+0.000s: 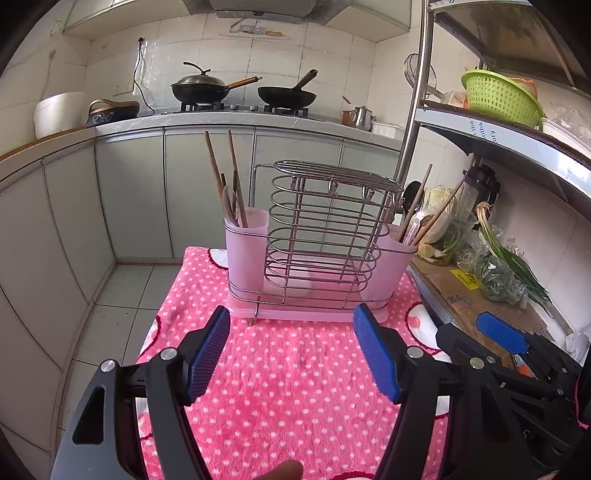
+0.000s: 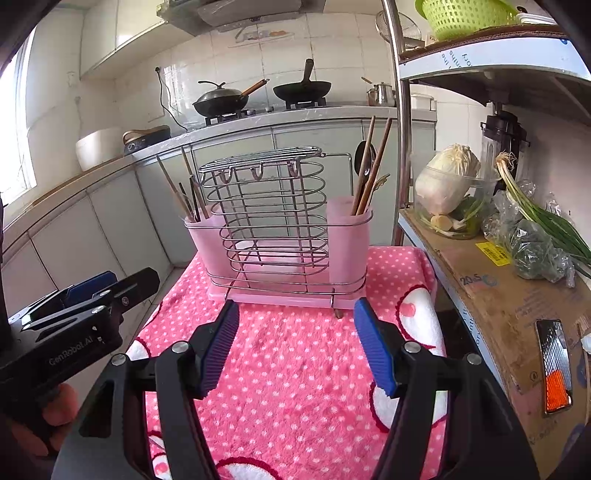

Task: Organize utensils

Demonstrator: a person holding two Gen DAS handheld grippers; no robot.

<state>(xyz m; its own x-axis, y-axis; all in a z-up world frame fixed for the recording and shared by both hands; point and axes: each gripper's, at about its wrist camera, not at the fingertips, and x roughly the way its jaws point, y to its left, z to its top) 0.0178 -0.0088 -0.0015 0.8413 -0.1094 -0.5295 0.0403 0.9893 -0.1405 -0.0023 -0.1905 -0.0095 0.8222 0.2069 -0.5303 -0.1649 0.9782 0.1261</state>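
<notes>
1. A table draped in a pink polka-dot towel (image 1: 295, 369) fills the foreground of both views, with grey kitchen cabinets (image 1: 129, 192) and a tiled wall behind it.
2. A metal shelf rack (image 2: 491, 280) stands just beside the table on the right, holding a cabbage (image 2: 447, 177) in a clear bowl, green onions (image 2: 535, 210), and a green colander (image 2: 465, 16) on the tier above.
3. The utensil holder (image 1: 317, 243), a wire frame with an empty wire basket in the middle and a pink cup at each end, stands upright at the far end of the towel.
4. The left pink cup (image 1: 245, 236) holds wooden chopsticks (image 1: 218, 173) and a spoon; the right pink cup (image 2: 349, 229) holds more chopsticks (image 2: 373, 166) and a dark ladle.
5. The left tongs (image 1: 290, 354) hover over the towel in front of the holder, spread wide and holding nothing.
6. The right tongs (image 2: 295, 347) hover alongside, also spread wide and holding nothing.
7. Two woks (image 1: 199, 90) sit on the stove at the back.
</notes>
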